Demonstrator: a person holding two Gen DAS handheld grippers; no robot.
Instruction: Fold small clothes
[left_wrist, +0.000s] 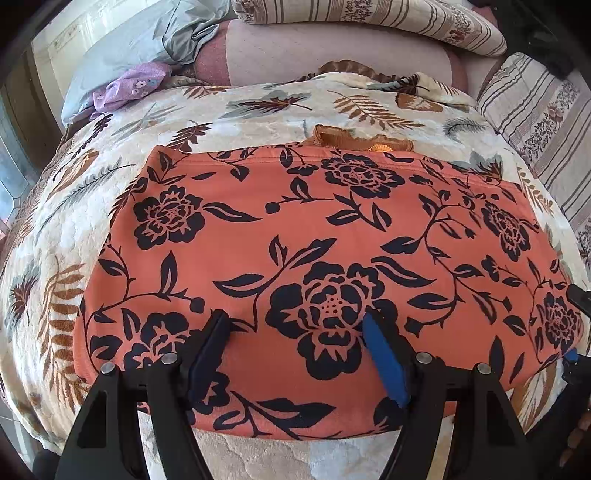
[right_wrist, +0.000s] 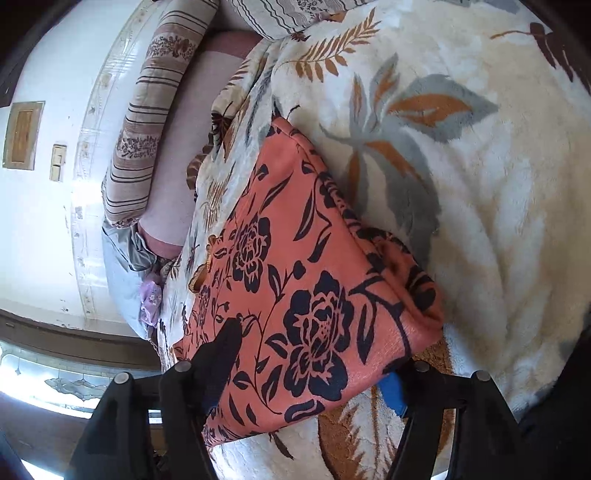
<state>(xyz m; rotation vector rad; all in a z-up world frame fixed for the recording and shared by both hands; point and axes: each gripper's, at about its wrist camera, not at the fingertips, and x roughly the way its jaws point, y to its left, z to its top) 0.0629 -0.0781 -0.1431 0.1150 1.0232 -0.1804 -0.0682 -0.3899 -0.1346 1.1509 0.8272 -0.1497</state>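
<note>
Both grippers' fingers spread over orange floral garment (left_wrist: 314, 236) on leaf-print blanket (left_wrist: 258, 107), purple cloth (left_wrist: 127, 88) beyond.

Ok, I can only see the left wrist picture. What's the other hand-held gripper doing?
Observer: The right hand-held gripper is open, straddling a corner of the orange cloth with black flowers.
Operator: Is it pinching yet?
Observer: No. Its black finger lies over the cloth, and the blue-padded finger peeks out beneath the edge.
Operator: What's past the bed?
Observer: A white wall with a beige switch plate.
</note>
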